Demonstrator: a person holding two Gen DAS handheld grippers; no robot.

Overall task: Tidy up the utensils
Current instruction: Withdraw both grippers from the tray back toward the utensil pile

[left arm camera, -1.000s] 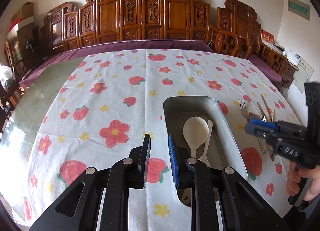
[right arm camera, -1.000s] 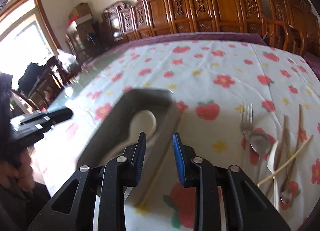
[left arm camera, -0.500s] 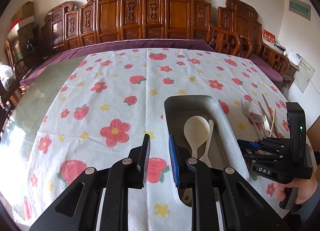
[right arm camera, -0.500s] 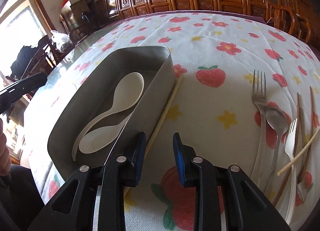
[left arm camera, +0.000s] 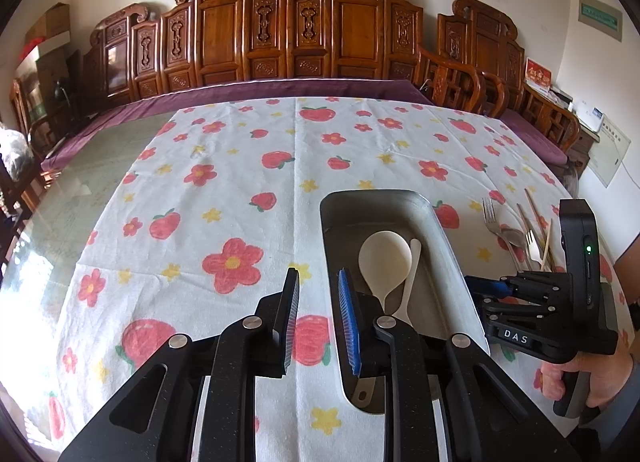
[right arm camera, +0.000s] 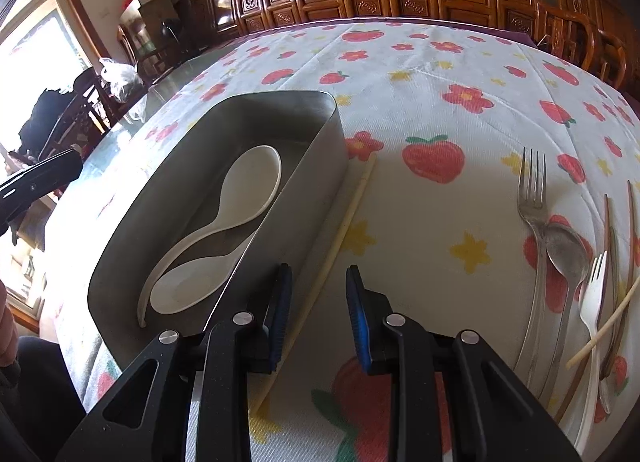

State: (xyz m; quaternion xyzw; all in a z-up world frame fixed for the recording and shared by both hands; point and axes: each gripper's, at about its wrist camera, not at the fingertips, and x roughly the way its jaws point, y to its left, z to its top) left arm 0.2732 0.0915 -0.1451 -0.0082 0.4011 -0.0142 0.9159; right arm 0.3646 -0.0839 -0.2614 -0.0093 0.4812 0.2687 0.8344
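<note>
Right gripper [right arm camera: 314,314]: jaws apart, nothing between the pads, held low over the tablecloth [right arm camera: 440,110] with the single pale chopstick [right arm camera: 344,230] running up between and ahead of the fingers. Chopstick lies flat on the cloth, just beside the near wall of the metal tray [right arm camera: 316,166], roughly parallel to it; judged to be the next pick, since the jaws straddle its line. Whether the pads touch it: cannot tell

Left gripper [left arm camera: 318,314]: jaws apart, empty, hovering at the tray's [left arm camera: 448,238] left edge; its right finger overlaps the tray rim in view. No contact with any utensil seen

Tray contents: two white spoons [right arm camera: 224,230], lying head to tail along the tray floor. Nothing else visible inside

Loose pile on the cloth, well to the right of the tray: metal fork [right arm camera: 534,230], metal spoon [right arm camera: 566,254] touching the fork's neck, small white fork [right arm camera: 592,302], a second pale chopstick [right arm camera: 604,334] lying across the pile, and two or three dark brown chopsticks [right arm camera: 610,254]; exact count unclear where they overlap

Progress, judged: early. Two pieces in, at least seven out. Remaining: the chopstick by the tray wall, then the whole right-hand pile
</note>
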